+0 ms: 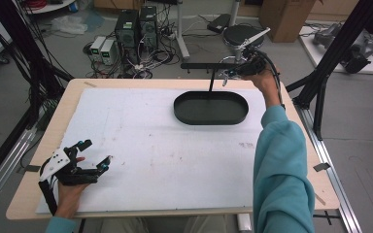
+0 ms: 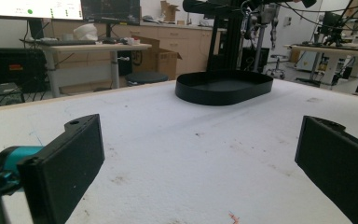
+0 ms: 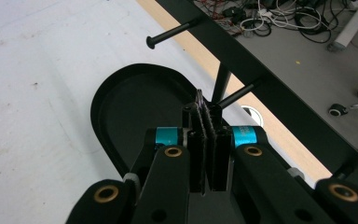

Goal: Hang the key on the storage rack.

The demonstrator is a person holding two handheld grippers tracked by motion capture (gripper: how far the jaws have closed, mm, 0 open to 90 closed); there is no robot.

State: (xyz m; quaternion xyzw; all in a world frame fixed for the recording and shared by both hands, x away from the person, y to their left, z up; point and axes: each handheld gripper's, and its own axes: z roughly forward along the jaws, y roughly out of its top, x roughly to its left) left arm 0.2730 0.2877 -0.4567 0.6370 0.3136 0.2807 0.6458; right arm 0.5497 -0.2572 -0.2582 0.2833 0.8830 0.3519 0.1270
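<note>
I see a white foam sheet (image 1: 141, 141) covering a wooden table (image 1: 291, 92). A black oval tray (image 1: 211, 108) sits on the sheet near the far right. Just behind it stands a black rack (image 3: 261, 60) with a horizontal bar and pegs (image 3: 172, 33) pointing toward me.

My right gripper (image 1: 233, 68) is raised above the tray's far edge, beside the rack. Its jaws are clenched tight on a small thin ring (image 3: 199, 99), whose curved edge peeks out between the pad tips close to one peg. I cannot tell what the ring is made of.

My left gripper (image 1: 94, 155) rests low on the sheet at the near left corner, well apart from the tray. Its jaws are spread wide, with nothing between them.
</note>
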